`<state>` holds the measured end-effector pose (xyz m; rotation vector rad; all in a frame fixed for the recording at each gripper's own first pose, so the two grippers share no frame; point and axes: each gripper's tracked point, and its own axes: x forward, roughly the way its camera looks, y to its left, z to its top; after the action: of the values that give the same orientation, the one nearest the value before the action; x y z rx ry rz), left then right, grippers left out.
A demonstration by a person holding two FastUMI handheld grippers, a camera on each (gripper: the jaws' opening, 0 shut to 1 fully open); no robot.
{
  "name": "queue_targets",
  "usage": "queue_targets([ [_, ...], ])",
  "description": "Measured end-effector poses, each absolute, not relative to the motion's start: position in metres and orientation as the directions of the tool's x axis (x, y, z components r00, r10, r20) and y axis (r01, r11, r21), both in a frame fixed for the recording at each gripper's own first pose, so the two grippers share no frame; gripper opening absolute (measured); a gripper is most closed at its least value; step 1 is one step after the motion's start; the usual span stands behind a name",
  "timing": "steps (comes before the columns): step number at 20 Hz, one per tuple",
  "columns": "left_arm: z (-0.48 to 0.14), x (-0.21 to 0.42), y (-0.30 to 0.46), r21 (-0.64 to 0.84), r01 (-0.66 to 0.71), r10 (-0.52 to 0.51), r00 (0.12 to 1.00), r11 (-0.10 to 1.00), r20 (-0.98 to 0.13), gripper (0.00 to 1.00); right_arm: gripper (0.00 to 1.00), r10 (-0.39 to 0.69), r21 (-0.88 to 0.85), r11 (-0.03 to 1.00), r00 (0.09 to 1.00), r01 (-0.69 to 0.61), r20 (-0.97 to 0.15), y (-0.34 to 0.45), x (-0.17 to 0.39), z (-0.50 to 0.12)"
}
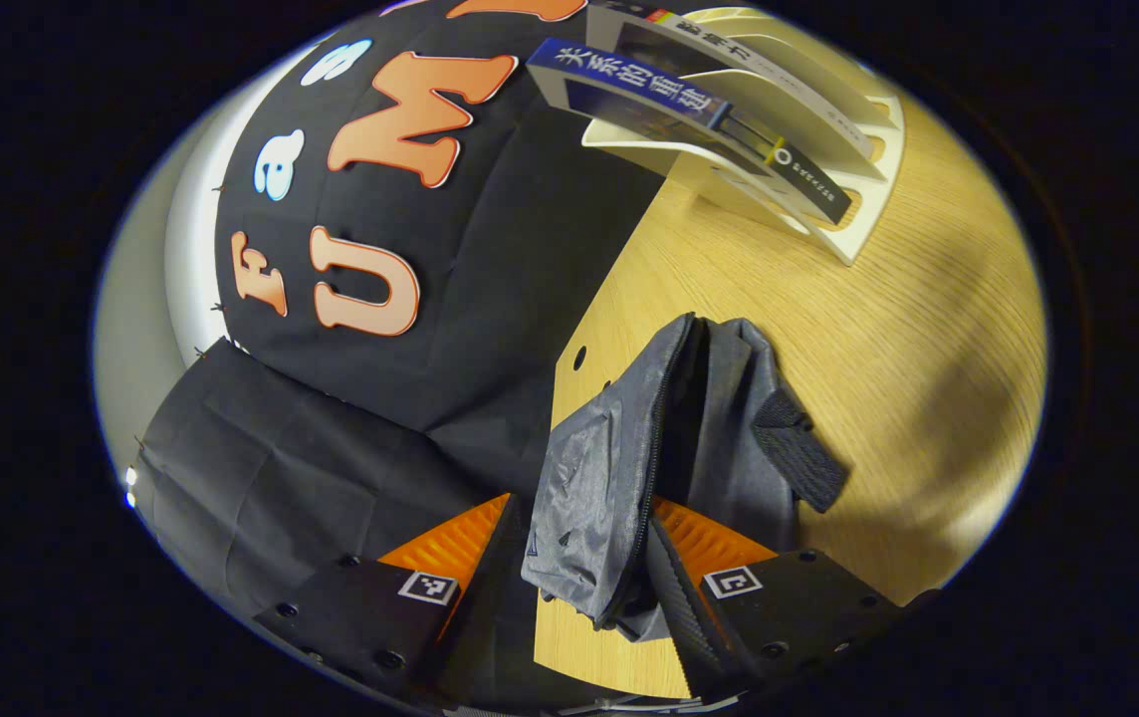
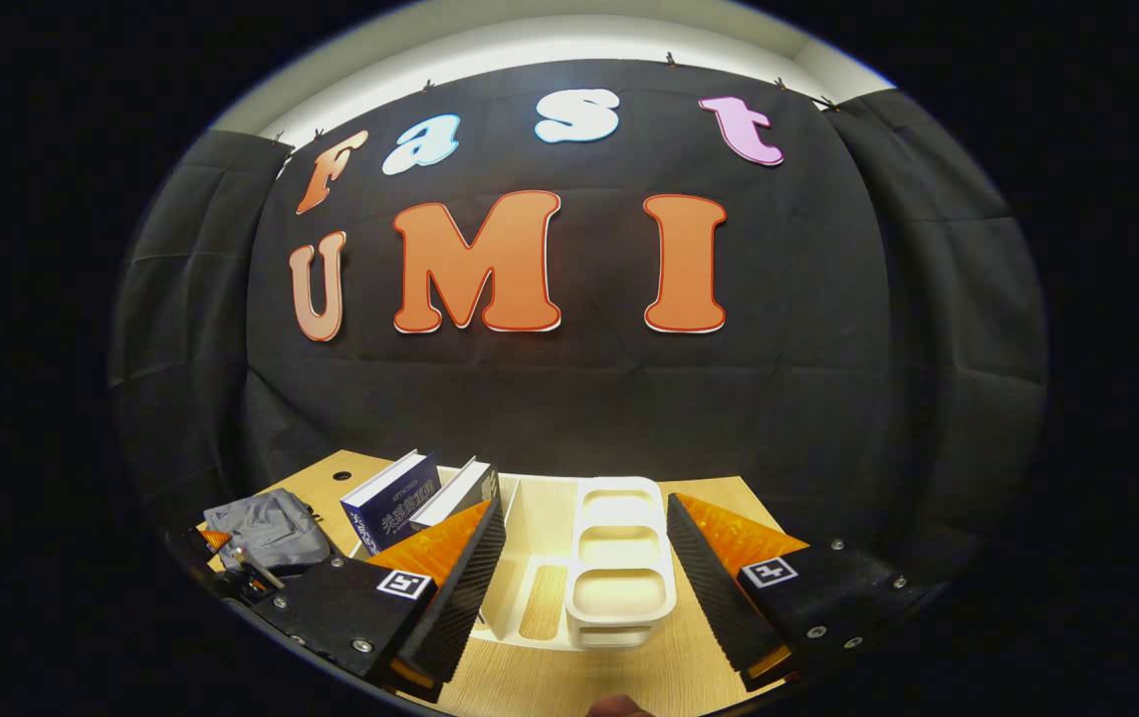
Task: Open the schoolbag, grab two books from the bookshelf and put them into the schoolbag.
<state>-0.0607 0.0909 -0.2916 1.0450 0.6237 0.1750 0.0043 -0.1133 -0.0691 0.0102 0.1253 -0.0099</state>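
Observation:
The grey schoolbag lies on the wooden table, its zipper parted along the top. My left gripper is shut on a bunched flap of the bag at the table's edge. In the left gripper view a blue book and a second, dark-covered book lean in the white bookshelf beyond the bag. My right gripper stands open in front of the bookshelf, with nothing between its fingers. The blue book and the second book sit just left of its left finger. The schoolbag lies at far left.
The table's left edge runs right beside the bag, with black cloth hanging past it. The bookshelf's middle and right slots hold no books. Bare tabletop lies to the right of the bag.

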Motion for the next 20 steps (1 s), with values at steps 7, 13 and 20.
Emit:
queue_targets([
  [7,-0.293,-0.024,0.127,0.73,0.23,0.298,0.803,0.644,-0.516,0.34,0.97,-0.035,-0.035,0.999,0.992,0.031,-0.12,-0.042,0.021,-0.046],
  [13,-0.277,-0.009,0.142,0.563,0.337,0.104,0.786,0.754,-0.609,0.2,0.97,-0.079,-0.084,0.994,0.982,0.066,-0.174,0.013,0.049,-0.038],
  [20,-0.256,-0.001,0.154,0.371,0.507,-0.112,0.693,0.778,-0.712,0.12,0.97,-0.117,-0.129,0.988,0.948,0.081,-0.295,0.054,0.074,-0.044],
])
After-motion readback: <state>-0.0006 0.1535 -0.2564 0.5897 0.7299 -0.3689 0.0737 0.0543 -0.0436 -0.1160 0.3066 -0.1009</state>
